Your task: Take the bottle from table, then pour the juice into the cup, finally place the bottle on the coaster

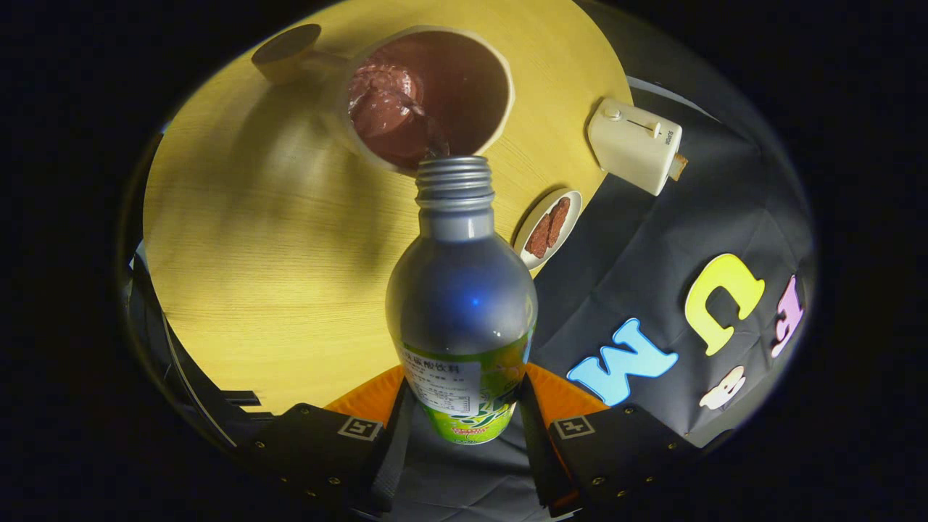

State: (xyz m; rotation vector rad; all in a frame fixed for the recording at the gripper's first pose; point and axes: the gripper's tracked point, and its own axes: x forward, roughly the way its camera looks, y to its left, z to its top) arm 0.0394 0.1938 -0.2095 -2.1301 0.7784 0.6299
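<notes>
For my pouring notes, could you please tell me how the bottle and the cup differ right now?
The bottle is tilted, held between the tool's fingers; the cup stands upright on the table. The bottle's threaded neck is narrow; the cup's mouth is wide. Juice runs out of the bottle and gathers in the cup. Both are uncovered.

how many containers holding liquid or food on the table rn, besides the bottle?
2. The cup, just beyond the bottle mouth, with dark juice in it; the small dish with brown slices, beside the bottle near the table edge. The gripper is clamped on the bottle.
</notes>
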